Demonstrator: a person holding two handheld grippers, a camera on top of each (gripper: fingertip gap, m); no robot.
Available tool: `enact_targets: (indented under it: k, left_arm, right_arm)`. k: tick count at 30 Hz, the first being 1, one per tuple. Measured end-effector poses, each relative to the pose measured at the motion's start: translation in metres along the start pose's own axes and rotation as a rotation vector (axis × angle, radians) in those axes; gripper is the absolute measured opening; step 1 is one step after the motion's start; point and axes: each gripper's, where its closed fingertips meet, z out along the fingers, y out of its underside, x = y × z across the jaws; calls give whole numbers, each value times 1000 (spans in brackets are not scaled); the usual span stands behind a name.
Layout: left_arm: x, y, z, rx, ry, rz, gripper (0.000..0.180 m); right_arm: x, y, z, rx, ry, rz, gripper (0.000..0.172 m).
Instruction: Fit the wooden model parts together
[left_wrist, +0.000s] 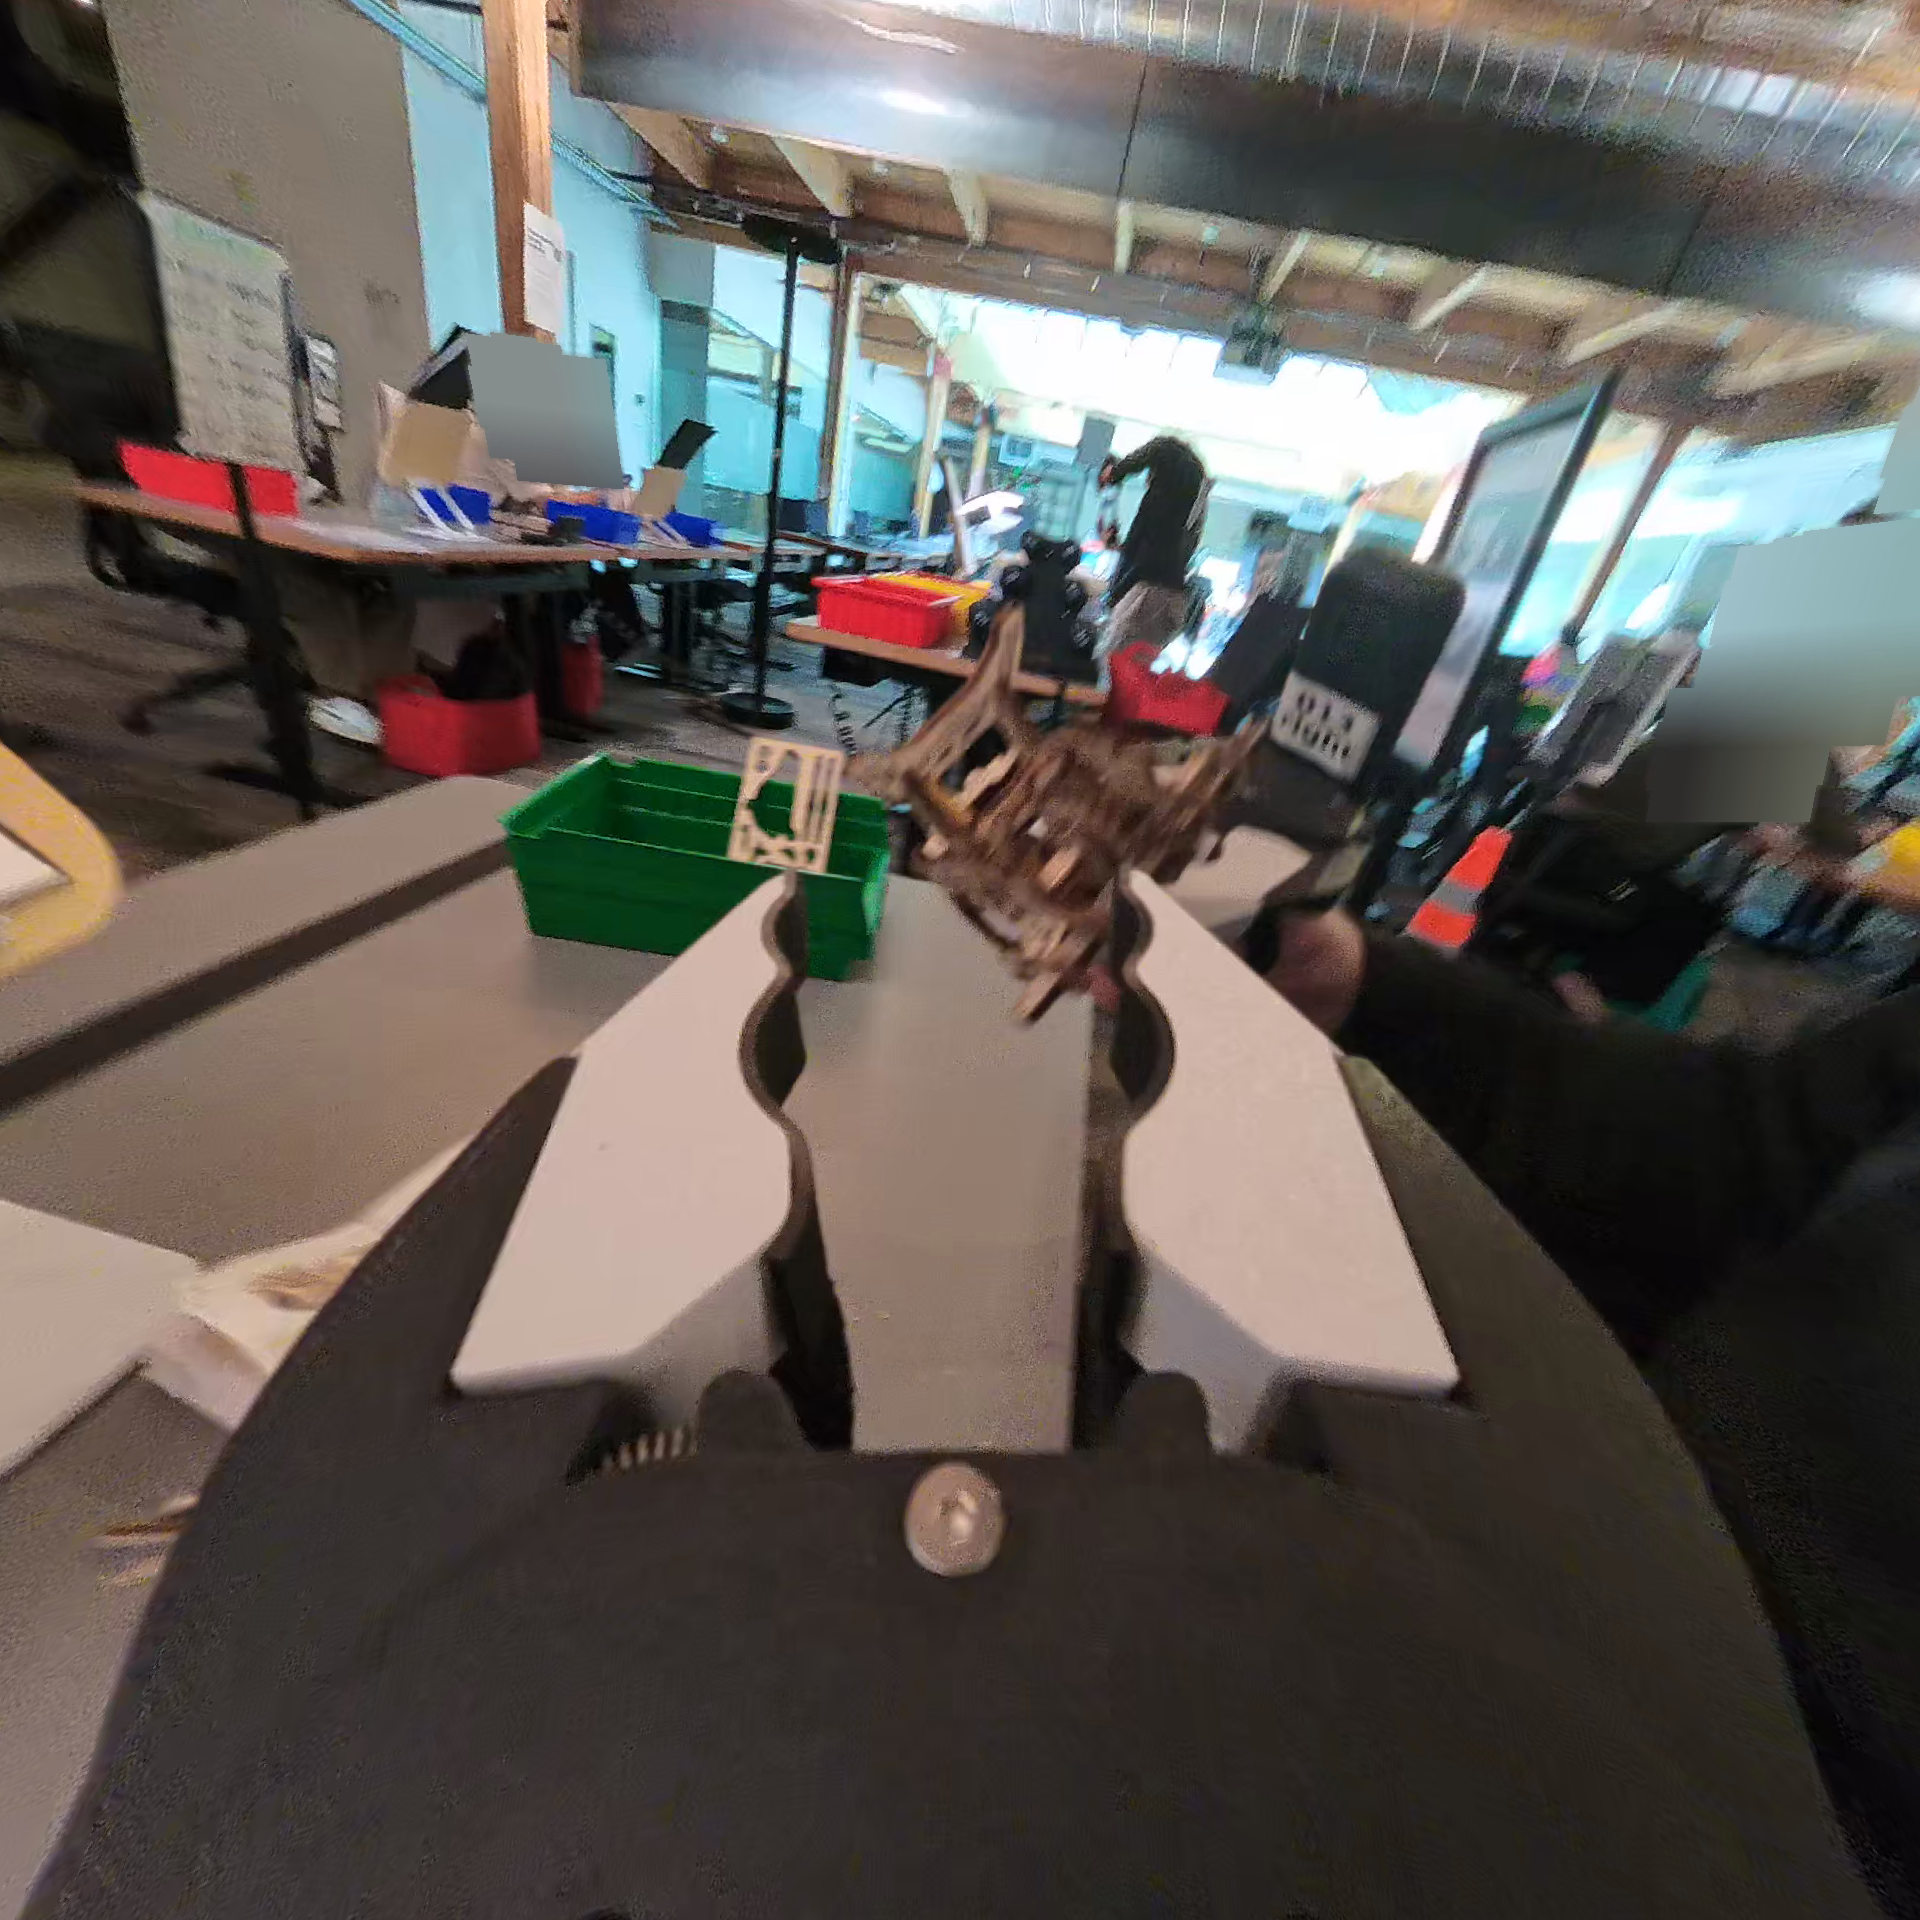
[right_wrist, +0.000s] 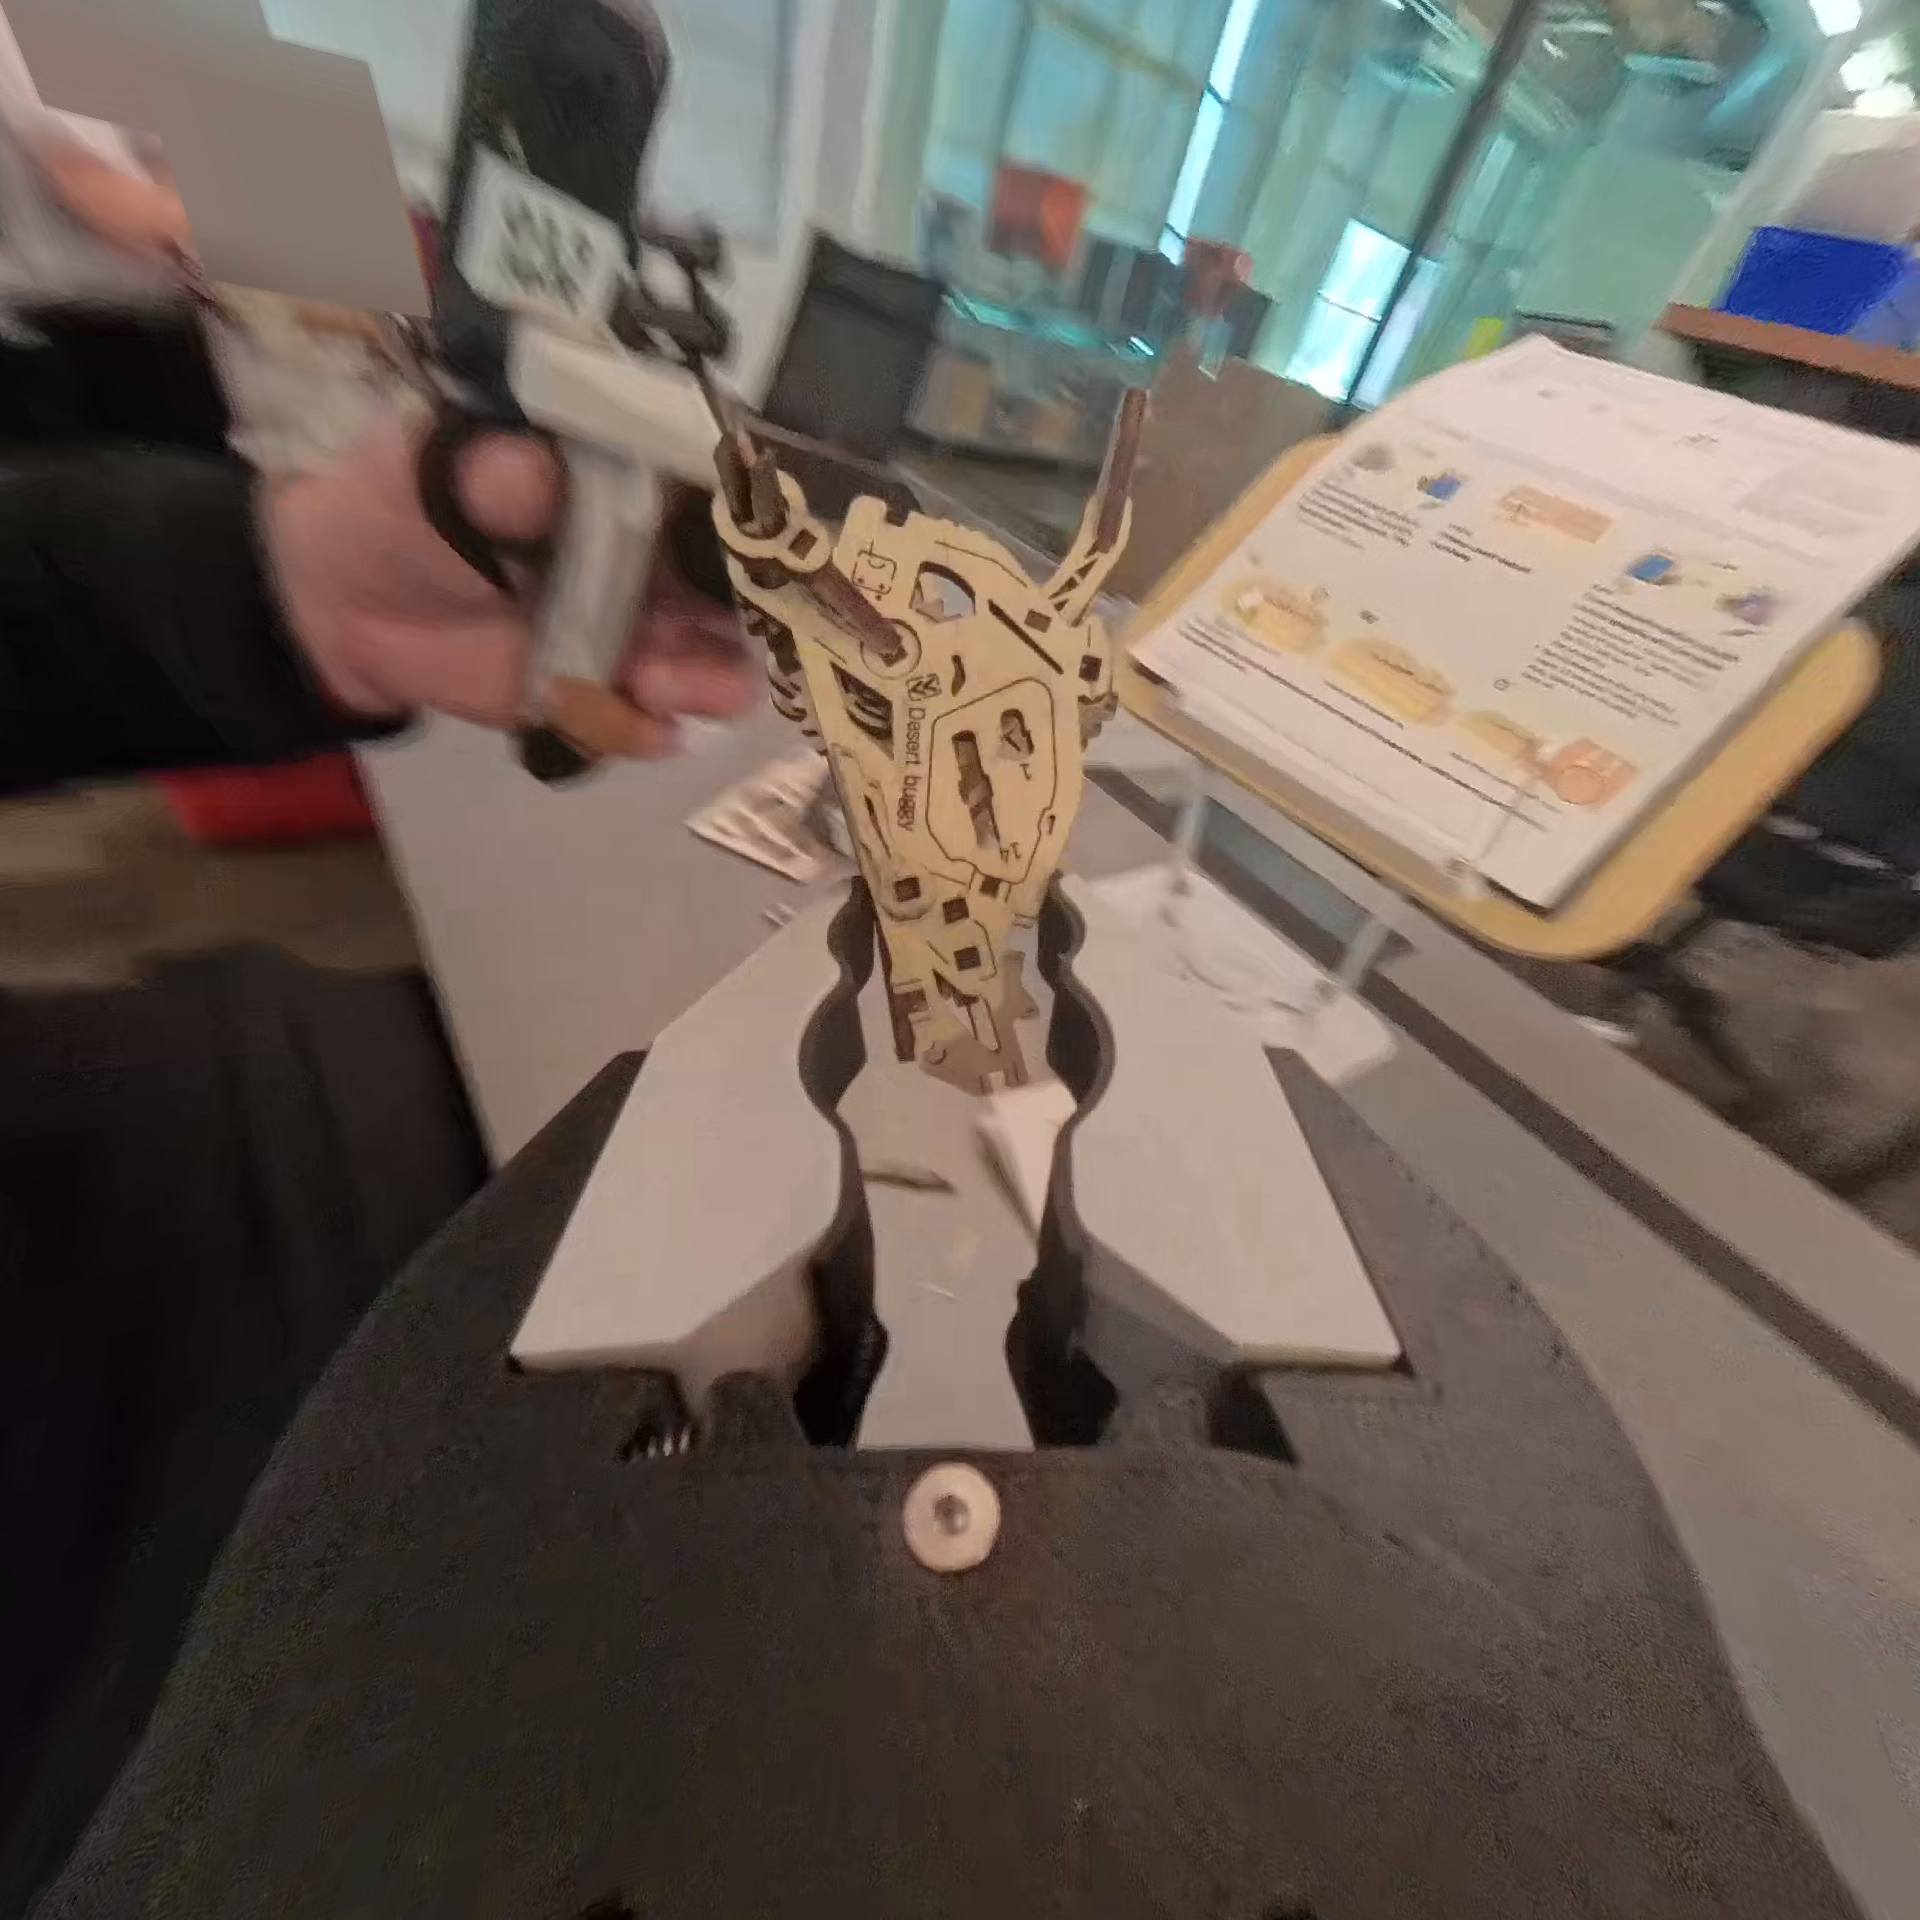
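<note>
Wooden laser-cut buggy model (right_wrist: 935, 727) upright, pinched in right gripper (right_wrist: 961, 987); left gripper (left_wrist: 951, 935) spread, empty, just beside it.

Both views are daylit and fairly bright, light pouring from blown-out windows (left_wrist: 1195, 364) far ahead of the left gripper (left_wrist: 951, 904), glaring white. Wide-angle bending curves ceiling beams (left_wrist: 1143, 135) and table edges near the frame borders. Motion blur smears the wooden model (left_wrist: 1039, 831) just beyond its fingertips, and the hand (right_wrist: 416, 592) left of the right gripper (right_wrist: 951, 914). Shadows stay soft
</note>
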Motion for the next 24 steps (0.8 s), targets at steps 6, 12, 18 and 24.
enact_targets:
  k: [6, 12, 18, 24]
  left_arm:
    - [42, -30, 17, -23, -82, 357, 52]
    - [69, -65, 11, -35, -292, 797, 51]
    - [81, -92, -1, 56, -315, 788, 49]
    - [96, -111, -13, 107, -372, 937, 55]
  right_arm:
    - [0, -62, -19, 236, -117, 249, 29]
    - [-8, -98, -20, 329, -193, 379, 29]
    - [-22, -117, -17, 392, -253, 462, 29]
    - [-39, -119, -9, 372, -270, 446, 29]
